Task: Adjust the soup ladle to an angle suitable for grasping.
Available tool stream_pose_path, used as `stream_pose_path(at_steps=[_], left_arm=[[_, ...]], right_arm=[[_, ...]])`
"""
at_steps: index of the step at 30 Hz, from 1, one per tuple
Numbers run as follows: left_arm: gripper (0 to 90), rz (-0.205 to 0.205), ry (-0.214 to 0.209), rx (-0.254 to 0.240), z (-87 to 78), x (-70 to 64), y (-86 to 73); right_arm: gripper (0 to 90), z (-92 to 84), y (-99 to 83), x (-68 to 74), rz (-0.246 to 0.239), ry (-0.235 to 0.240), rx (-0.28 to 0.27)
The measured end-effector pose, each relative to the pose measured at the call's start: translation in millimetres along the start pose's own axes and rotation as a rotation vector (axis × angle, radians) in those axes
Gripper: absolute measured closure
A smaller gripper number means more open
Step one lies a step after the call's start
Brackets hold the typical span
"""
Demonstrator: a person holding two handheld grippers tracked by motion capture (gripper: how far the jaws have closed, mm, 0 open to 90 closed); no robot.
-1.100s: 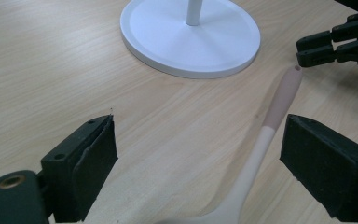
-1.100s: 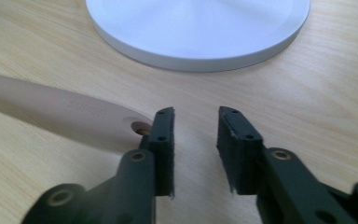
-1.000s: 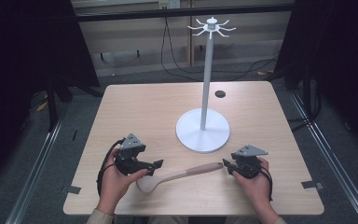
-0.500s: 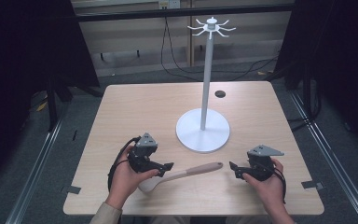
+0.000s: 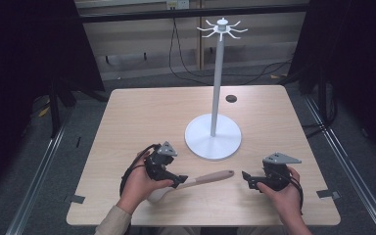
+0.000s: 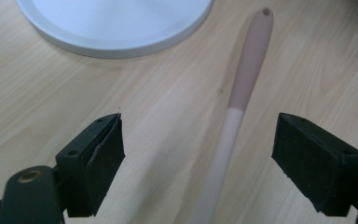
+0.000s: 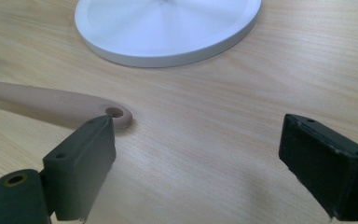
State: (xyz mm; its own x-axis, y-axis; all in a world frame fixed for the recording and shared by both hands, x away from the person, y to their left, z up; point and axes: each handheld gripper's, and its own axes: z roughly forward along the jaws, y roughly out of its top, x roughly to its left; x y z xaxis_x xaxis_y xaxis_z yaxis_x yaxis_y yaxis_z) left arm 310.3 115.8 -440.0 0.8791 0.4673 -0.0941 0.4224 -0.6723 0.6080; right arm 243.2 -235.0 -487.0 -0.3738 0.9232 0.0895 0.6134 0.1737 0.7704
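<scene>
Your left gripper (image 5: pixel 182 180) straddles the spatula (image 5: pixel 210 178) near the stand base (image 5: pixel 212 143), jaws narrowing but untouching; your right gripper (image 5: pixel 247 177), freshly opened, holds nothing.

light: bright and even on the table (image 5: pixel 147 112), room around it pretty dark
shadows: soft, faint
glare: none really
focus: gripper views blur up close, the black pads look soft

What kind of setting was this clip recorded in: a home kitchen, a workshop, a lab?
Most likely a lab recording booth, not a kitchen. A bare light wooden table stands between dark curtains on metal floor rails, cables trail behind it, and the props are just a white hook stand and a pink-handled spatula.
</scene>
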Motion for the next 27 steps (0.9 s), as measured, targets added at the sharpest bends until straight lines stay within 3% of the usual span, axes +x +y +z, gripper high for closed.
stream_pose_path(at_steps=[1,5,6,7,8,10,11,12,14,15,17,18,23,25,26,27], left_arm=[[18.5,0.032,-0.016,0.036,3.5,0.1,1.4],[24.1,0.018,-0.042,0.052,9.4,-2.6,2.1],[24.9,0.033,-0.051,0.077,12.5,-2.9,2.6],[26.6,0.018,-0.051,0.076,15.1,-4.5,2.4],[28.2,0.059,-0.059,0.110,15.5,-2.4,3.0],[30.6,0.077,-0.067,0.126,18.7,-3.2,3.4],[32.1,0.049,-0.063,0.106,21.5,-5.8,3.0],[33.7,0.084,-0.074,0.133,21.8,-4.4,3.9],[37.8,0.096,-0.083,0.150,24.5,-5.5,4.6],[39.4,0.058,-0.087,0.129,27.5,-8.7,3.8],[42.1,0.062,-0.091,0.140,28.7,-9.2,4.1],[43.0,0.090,-0.095,0.159,29.2,-8.0,4.6],[49.7,0.087,-0.094,0.168,35.3,-10.1,4.2],[51.6,0.132,-0.096,0.197,35.8,-8.4,5.8],[52.8,0.104,-0.094,0.182,37.9,-10.9,5.2],[53.4,0.111,-0.093,0.192,38.9,-11.2,5.5]], right_arm=[[9.8,0.1,0.3,0.1,0.004,0.003,-0.003],[8.7,0.3,0.3,-0.5,0.003,0.007,0.001],[8.6,0.4,-0.1,-0.6,0.009,0.005,0.003],[8.6,0.6,-0.3,-1.0,0.009,0.007,0.005],[8.6,0.4,-0.5,-1.2,0.015,0.006,0.007],[8.6,0.1,-0.6,-1.9,0.017,0.005,0.009],[8.6,0.0,-0.5,-2.2,0.015,0.004,0.007],[8.6,-0.1,-0.5,-2.6,0.013,0.004,0.006],[8.6,-0.4,-0.6,-2.8,0.017,0.003,0.006],[8.6,-0.5,-0.5,-2.8,0.018,0.004,0.007],[8.6,-0.5,-0.6,-2.9,0.019,0.005,0.006],[8.6,-0.6,-0.5,-3.1,0.019,0.006,0.006],[8.6,-0.9,-0.6,-3.8,0.025,0.005,0.004],[8.6,-0.9,-0.5,-3.7,0.026,0.004,0.003],[8.6,-0.9,-0.5,-3.8,0.025,0.004,0.003],[8.6,-0.8,-0.4,-3.6,0.023,0.004,0.004]])
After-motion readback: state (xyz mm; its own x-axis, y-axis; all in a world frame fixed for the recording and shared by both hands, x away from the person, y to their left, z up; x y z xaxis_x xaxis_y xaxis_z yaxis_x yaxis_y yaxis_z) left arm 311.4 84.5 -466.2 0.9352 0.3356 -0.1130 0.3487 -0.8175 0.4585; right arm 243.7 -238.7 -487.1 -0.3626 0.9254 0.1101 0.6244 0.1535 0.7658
